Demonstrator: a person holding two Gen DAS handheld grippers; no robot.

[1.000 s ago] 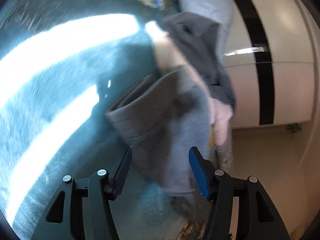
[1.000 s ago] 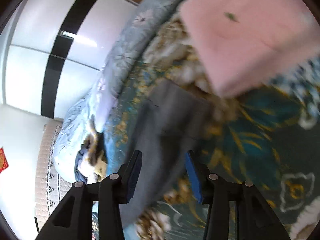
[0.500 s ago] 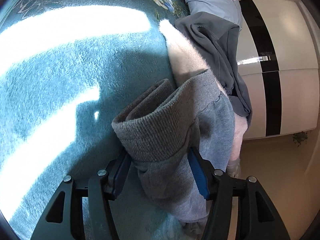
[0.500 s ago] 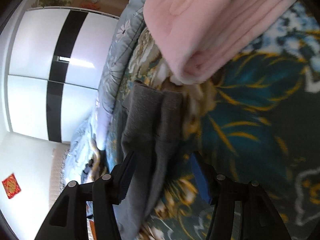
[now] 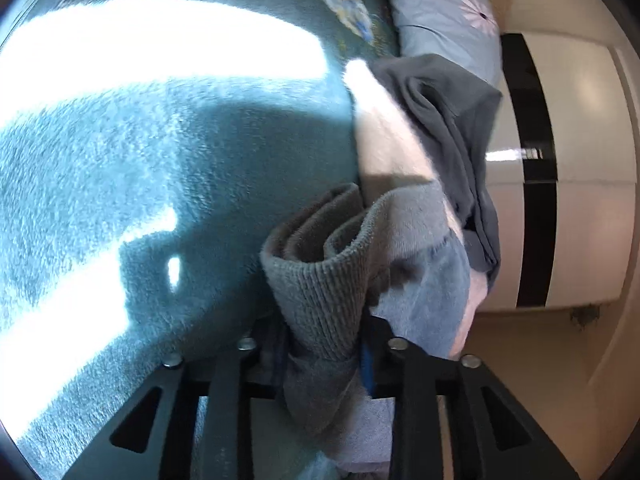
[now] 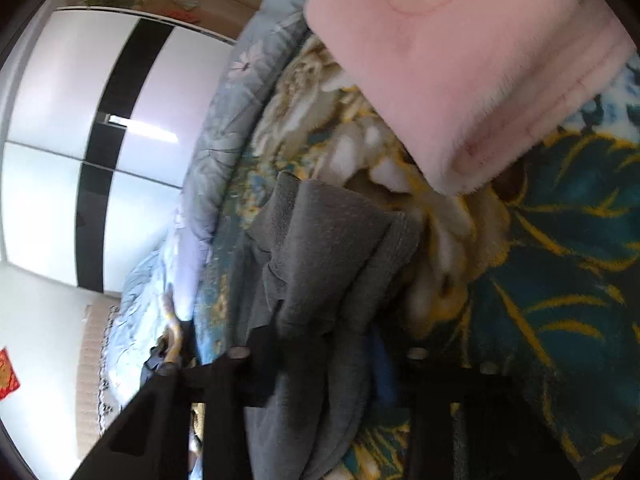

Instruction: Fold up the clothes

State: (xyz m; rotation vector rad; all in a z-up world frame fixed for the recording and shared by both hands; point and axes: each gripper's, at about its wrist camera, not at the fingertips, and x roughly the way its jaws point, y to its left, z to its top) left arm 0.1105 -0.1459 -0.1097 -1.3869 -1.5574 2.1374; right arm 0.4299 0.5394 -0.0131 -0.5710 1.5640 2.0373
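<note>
A grey knit garment with a ribbed hem (image 5: pixel 320 288) bunches up between the fingers of my left gripper (image 5: pixel 322 354), which is shut on it over the teal fleece blanket (image 5: pixel 140 184). In the right wrist view another part of the grey garment (image 6: pixel 320 248) hangs between the fingers of my right gripper (image 6: pixel 324 356), which is shut on it. The blue pads are mostly hidden by cloth in both views.
A pale pink fluffy garment (image 5: pixel 384 140) and a dark grey garment (image 5: pixel 452 120) lie in a pile behind the left grip. A folded pink blanket (image 6: pixel 460 64) sits on the floral blanket (image 6: pixel 560 280). A pale blue quilt (image 6: pixel 224 128) and a black-and-white wardrobe (image 6: pixel 80 128) stand beyond.
Both grippers moved in on the grey garment and went from open to shut on it. The ribbed hem now bunches up between the left fingers.
</note>
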